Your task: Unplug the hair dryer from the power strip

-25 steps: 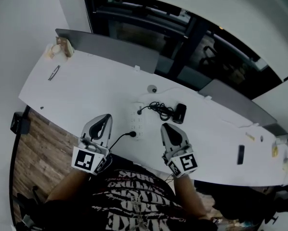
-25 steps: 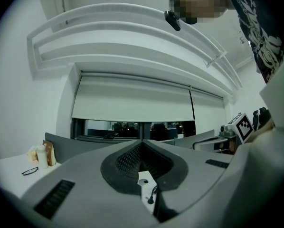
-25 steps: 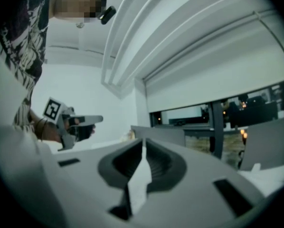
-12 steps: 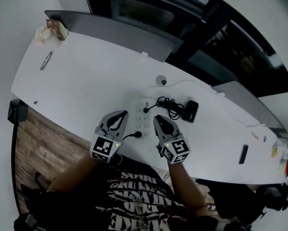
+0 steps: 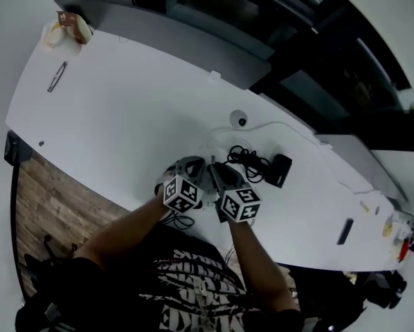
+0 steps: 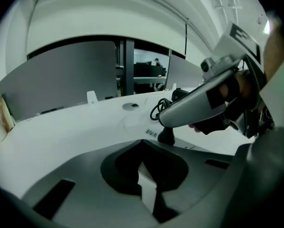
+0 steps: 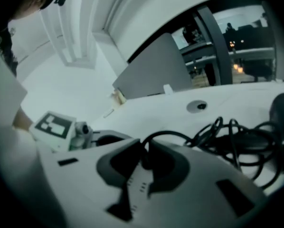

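Hair dryer (image 5: 280, 170) lies on the white counter (image 5: 124, 95) beyond its coiled cord (image 5: 247, 159), its plug (image 7: 144, 159) standing in the power strip (image 7: 136, 186) between the opening fingers of the right gripper (image 5: 218, 169), while the left gripper (image 5: 193, 163), just beside it, has its fingers pressed together.

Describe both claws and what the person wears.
The left claw and right claw are grey, curved and tapering, each with a white cube bearing black square markers. The right's jaws are opening, a black cord between them. The shirt is black with white print.
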`<action>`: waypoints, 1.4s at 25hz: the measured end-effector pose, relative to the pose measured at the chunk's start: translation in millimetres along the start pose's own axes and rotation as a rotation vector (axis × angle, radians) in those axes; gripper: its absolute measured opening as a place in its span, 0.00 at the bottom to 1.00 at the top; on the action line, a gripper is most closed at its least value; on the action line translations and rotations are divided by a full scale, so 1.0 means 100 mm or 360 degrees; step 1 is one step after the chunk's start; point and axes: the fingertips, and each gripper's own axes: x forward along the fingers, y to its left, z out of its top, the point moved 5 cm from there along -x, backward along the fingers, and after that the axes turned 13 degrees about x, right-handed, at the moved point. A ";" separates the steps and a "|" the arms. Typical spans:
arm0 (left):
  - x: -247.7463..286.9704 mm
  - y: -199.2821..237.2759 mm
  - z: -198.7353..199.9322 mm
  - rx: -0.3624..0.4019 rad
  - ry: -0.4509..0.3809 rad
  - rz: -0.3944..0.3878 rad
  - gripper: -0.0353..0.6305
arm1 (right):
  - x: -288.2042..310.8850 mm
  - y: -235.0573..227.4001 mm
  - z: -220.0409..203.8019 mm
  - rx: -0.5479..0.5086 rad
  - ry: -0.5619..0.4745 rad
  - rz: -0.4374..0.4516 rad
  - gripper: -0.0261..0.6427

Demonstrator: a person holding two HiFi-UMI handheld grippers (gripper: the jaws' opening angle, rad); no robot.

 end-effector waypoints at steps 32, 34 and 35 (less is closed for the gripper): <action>-3.14 0.44 1.37 -0.0020 -0.0950 0.0830 0.09 | -2.64 0.73 0.50 -0.0608 -0.0913 -0.0109 0.15; -3.37 0.32 1.51 -0.0025 -0.1018 0.0827 0.09 | -2.89 0.85 0.53 -0.0636 -0.1004 -0.0102 0.13; -3.45 0.25 1.58 -0.0034 -0.1045 0.0815 0.09 | -2.98 0.88 0.53 -0.0630 -0.1039 -0.0096 0.11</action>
